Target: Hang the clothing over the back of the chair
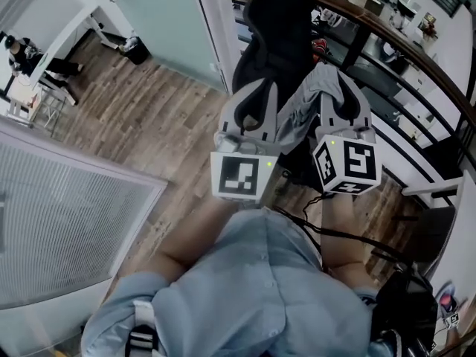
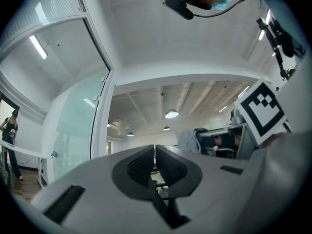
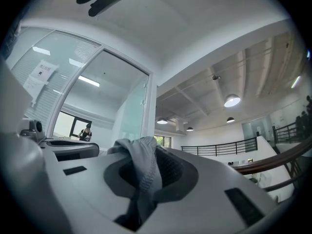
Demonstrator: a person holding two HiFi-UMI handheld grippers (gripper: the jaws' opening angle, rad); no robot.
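right gripper (image 3: 146, 167) clamped on grey garment (image 3: 140, 179) | left gripper (image 2: 155, 161) jaws together, no cloth seen between | garment hangs just before black office chair (image 1: 275, 28) | step: likely approach | next: raise over chair's backrest, drape, release

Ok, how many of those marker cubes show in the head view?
2. The left cube sits at lower centre; the right cube is just right of it. None appears hidden.
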